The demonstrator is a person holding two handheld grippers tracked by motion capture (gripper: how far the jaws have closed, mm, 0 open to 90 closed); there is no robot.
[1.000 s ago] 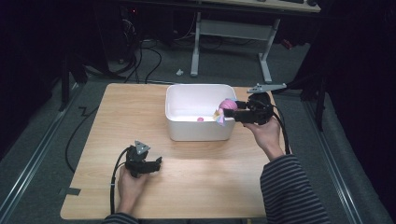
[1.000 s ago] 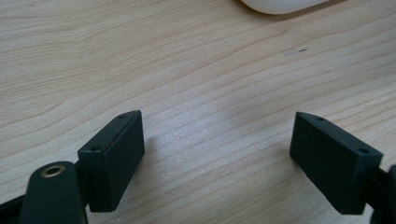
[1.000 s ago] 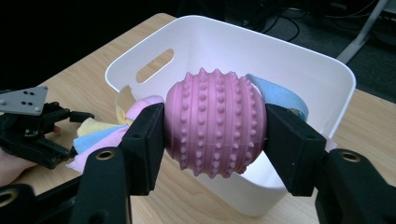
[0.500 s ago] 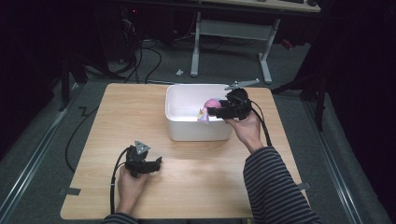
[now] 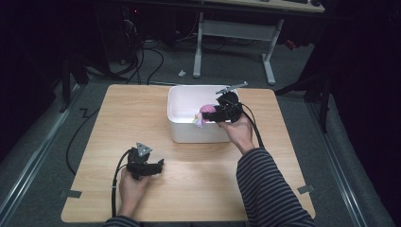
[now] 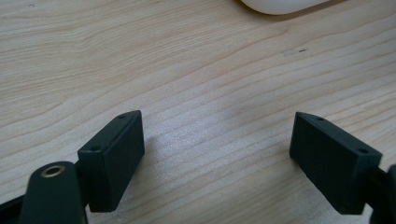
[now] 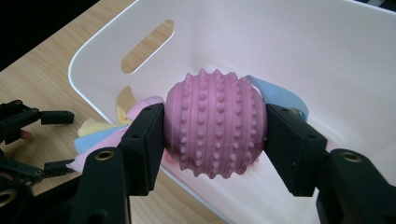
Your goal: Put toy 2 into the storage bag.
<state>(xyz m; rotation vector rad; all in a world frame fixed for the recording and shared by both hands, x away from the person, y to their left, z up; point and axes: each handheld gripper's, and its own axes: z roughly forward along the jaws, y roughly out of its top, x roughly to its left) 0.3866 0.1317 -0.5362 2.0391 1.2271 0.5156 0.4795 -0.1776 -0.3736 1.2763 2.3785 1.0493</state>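
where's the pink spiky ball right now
The pink spiky ball is clamped in the right gripper, held over the front right part of the white bin at the far middle of the table.

The ball (image 7: 215,126) is pink, studded with rows of small raised nubs of the same pink, and the strips (image 7: 100,133) trailing from it are pastel yellow, light blue and pink. The bin (image 5: 182,101) is plain white inside and out. The table (image 5: 118,123) is pale wood with fine grain lines. Both the right gripper (image 7: 215,133) and the left gripper (image 6: 217,140) are matte black. At five o'clock in the high view, the sleeve (image 5: 269,189) is dark with thin light stripes.
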